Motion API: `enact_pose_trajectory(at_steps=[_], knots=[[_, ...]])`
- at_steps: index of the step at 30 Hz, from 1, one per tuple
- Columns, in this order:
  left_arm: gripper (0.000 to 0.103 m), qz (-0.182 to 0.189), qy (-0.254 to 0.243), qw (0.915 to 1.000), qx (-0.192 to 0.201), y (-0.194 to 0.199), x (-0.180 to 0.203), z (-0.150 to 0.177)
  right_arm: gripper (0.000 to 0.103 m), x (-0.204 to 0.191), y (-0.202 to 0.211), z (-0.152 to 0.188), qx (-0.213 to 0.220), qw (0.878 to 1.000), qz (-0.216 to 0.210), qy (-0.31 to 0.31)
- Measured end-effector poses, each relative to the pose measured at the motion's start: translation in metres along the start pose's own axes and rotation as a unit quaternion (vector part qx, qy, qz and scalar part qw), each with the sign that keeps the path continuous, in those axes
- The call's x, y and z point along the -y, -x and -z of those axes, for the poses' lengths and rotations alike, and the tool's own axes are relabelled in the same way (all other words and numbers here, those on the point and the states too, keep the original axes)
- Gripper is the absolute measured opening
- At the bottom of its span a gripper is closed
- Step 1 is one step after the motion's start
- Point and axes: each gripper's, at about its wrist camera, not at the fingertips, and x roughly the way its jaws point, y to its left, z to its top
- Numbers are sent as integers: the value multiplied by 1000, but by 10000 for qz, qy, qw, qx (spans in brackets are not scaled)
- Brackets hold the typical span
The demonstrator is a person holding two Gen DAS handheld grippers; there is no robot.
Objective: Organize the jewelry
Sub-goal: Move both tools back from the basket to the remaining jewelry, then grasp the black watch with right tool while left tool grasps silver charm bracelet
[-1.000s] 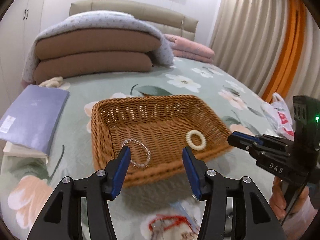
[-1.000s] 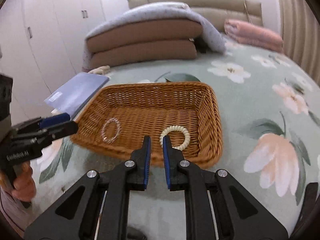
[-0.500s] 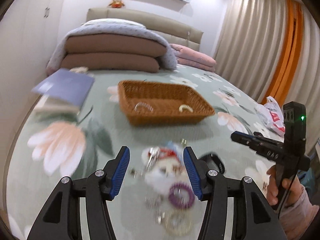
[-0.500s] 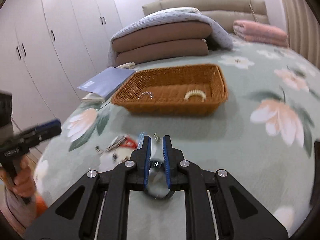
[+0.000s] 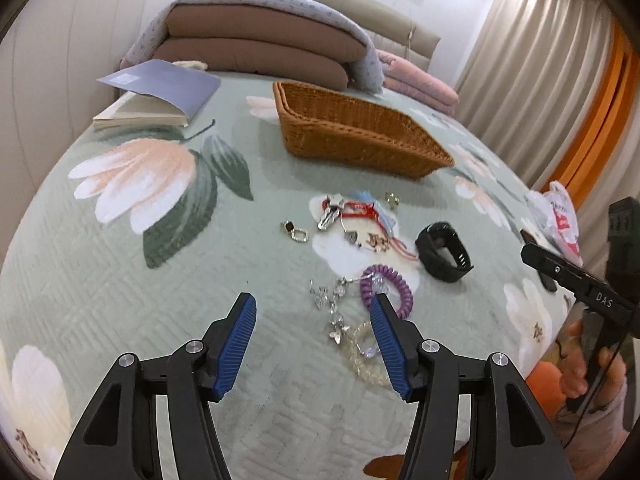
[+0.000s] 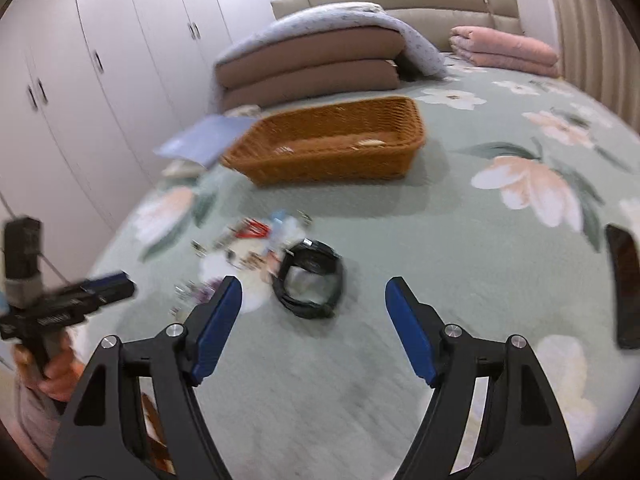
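Loose jewelry lies on the green floral bedspread. There is a purple coil band (image 5: pixel 386 286), a clear bead bracelet (image 5: pixel 360 350), a silver chain (image 5: pixel 332 308), a red string piece (image 5: pixel 356 210) and small earrings (image 5: pixel 296 232). My left gripper (image 5: pixel 313 298) is open just above the chain and bracelets, gripping nothing. A black watch band (image 5: pixel 442 252) (image 6: pixel 310 278) lies ahead of my right gripper (image 6: pixel 314 280). Its jaws are opening wide and nothing is between them. Farther back stands the wicker basket (image 5: pixel 352 136) (image 6: pixel 332 148), with a pale bracelet (image 6: pixel 368 143) blurred inside.
A blue-covered book (image 5: pixel 160 92) lies at the back left, with stacked brown pillows (image 5: pixel 256 52) and a pink blanket (image 5: pixel 420 80) at the head of the bed. A dark phone (image 6: pixel 626 284) rests at the right, and a plastic bag (image 5: pixel 560 216) is near the bed's edge. White wardrobes (image 6: pixel 100 80) line the left.
Both grippers have drawn back from the basket to the jewelry pile at the near end of the bed. The right jaws went from shut to wide open.
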Motion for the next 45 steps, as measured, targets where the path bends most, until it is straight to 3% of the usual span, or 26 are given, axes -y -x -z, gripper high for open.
enact_pose_trajectory(at_steps=[2,3,4,9,13,18,22,26,32,37,41,45], knots=[[61,42,43,9999,-81,-3,0,1,82,-4,0,1,-88,9988,453,157],[61,96,78,9999,-108,-4,-1,2,91,-4,0,1,-106,9982,565,180],[61,141,123,9997,-155,-6,-2,2,93,-4,0,0,-100,9980,598,181],[61,188,198,9986,-461,-22,-2,-2,93,2,-8,-9,-174,9984,544,33],[61,143,99,9980,-614,-35,5,-6,93,8,-34,-19,-615,9968,491,-113],[42,-24,-37,9955,-947,-58,15,-7,93,10,-63,-24,-885,9952,378,-173],[42,-205,-203,9953,-923,-63,22,-8,93,8,-79,-25,-1016,9938,435,-65],[32,-408,-328,9945,-911,-65,24,-7,91,5,-94,-28,-1108,9927,478,-17],[31,-594,-542,9929,-873,-63,31,-4,60,-3,-112,-28,-1309,9897,571,122],[13,-691,-656,9919,-842,-64,37,-4,31,-9,-123,-25,-1468,9868,650,205],[9,-674,-731,9918,-797,-64,40,-5,18,-10,-126,-26,-1499,9866,604,211],[9,-301,-594,9950,-742,-61,37,-7,10,-10,-124,-26,-1456,9873,585,227]])
